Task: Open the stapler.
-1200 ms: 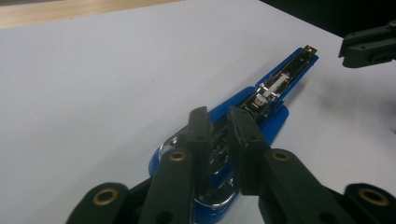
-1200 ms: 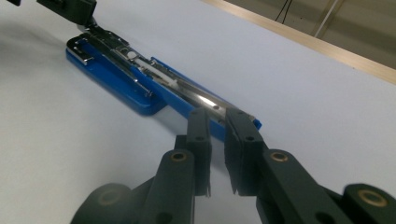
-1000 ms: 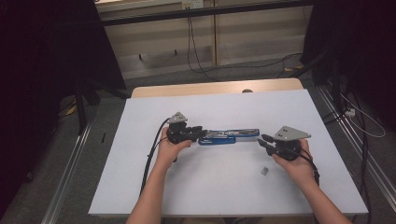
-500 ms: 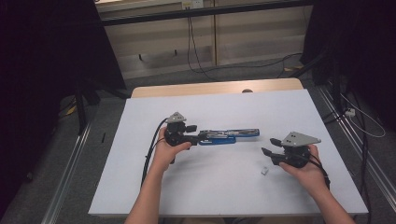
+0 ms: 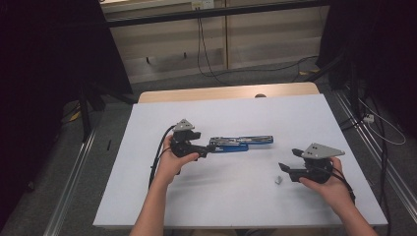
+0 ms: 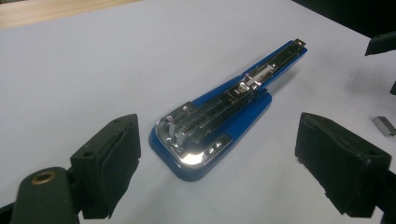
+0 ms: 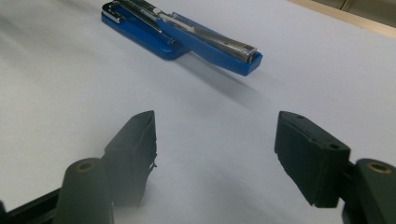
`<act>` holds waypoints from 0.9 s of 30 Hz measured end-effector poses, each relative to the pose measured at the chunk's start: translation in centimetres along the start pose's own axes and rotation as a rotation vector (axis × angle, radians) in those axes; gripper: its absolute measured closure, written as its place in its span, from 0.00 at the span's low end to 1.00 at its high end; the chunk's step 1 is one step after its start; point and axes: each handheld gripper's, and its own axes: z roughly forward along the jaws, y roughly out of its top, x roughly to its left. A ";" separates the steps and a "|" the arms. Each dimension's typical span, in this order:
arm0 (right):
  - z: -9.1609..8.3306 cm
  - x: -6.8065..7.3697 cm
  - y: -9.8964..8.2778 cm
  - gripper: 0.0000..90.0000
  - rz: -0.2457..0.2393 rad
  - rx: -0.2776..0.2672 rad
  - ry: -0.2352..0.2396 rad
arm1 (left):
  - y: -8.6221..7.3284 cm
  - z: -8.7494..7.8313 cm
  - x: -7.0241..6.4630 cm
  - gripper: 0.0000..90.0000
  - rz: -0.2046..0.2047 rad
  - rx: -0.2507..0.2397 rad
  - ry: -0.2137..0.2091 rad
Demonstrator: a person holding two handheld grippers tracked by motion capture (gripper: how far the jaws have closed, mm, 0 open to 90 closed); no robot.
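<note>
Left gripper [image 5: 209, 150]: held in the person's left hand [image 5: 172, 162] at the left end of the stapler; in the left gripper view its two black jaws stand wide apart, having just been opening, with the stapler's near end lying on the table between and just ahead of them, neither pad [image 6: 116, 168] pressing on it.
Right gripper [image 5: 286, 169]: held in the person's right hand [image 5: 332, 187] toward the right front of the table, well apart from the stapler; its jaws have just been opening too and stand apart over bare table, nothing between them, as the right gripper view shows.
Stapler [image 5: 241, 143]: blue, swung fully open and lying flat near the middle of the table, its long axis running left to right in the high view; the chrome magazine faces up.
Stapler in left gripper view [image 6: 219, 121]: the rounded blue base end is nearest the jaws, the narrow arm stretches away toward the upper right.
Stapler in right gripper view [image 7: 182, 35]: lies at the top, ahead of the jaws and far from them.
Small metal piece [image 5: 278, 179]: a small silvery bit lying on the table just left of the right gripper's jaws, apart from the stapler; too small to tell what it is.
Table [image 5: 246, 211]: covered in a white sheet, a strip of wood showing at the far edge.
Cable [image 5: 157, 157]: black, trailing from the left gripper along the forearm.
</note>
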 end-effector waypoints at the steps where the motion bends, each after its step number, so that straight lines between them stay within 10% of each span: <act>1: -0.1 0.1 -0.1 0.31 0.002 0.006 0.000 | 0.0 -0.1 0.0 0.16 0.001 -0.002 0.002; 27: 0.1 1.7 -1.8 0.16 -0.013 0.109 0.100 | -0.1 -0.1 0.0 0.15 0.003 0.008 0.014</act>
